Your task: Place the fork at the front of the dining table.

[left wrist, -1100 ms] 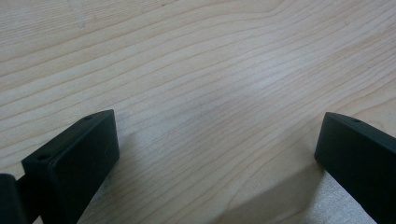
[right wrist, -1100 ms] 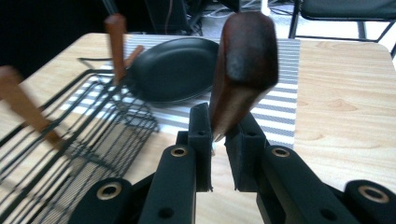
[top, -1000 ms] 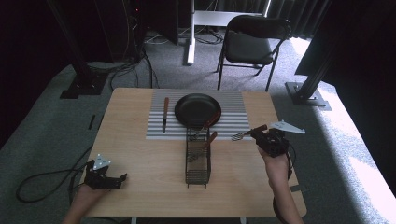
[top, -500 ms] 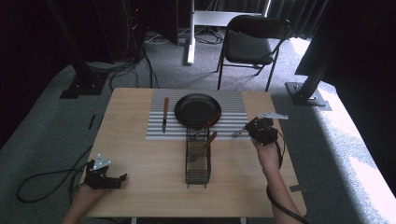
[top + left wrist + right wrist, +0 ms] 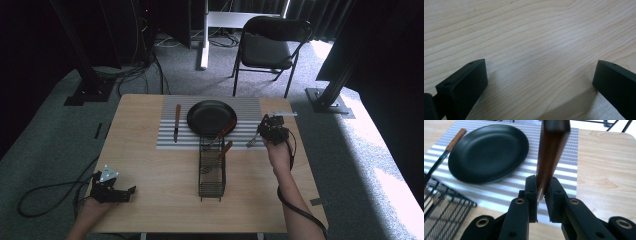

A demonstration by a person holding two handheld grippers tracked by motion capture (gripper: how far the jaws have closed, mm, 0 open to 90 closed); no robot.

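fork: held in the right claw [image 5: 271,131] by its brown wooden handle [image 5: 550,152], above the right part of the striped mat [image 5: 250,107], just right of the plate [image 5: 211,117]; its tines [image 5: 251,143] hang out toward the rack [image 5: 211,167].
grip: the right claw is clenched on the handle near its lower end, so the rest of the handle sticks up and the metal end stays free to be laid down.
likely aim: a place setting, I judge; the knife [image 5: 176,121] lies left of the plate, so the fork's spot would be the bare mat on the right.
rack: wire basket on the desk [image 5: 150,165] just below the plate, with other wooden-handled pieces leaning in it.
left claw [image 5: 112,189]: released, jaws wide apart, parked low over bare wood at the desk's near left corner, well apart from the setting.
high view: gives the whole layout and the tines.
right gripper view: gives the pads pinching the handle, with the plate [image 5: 487,152] and knife handle [image 5: 455,138] beyond.
left gripper view: bare wood grain [image 5: 536,42] between the spread jaws.
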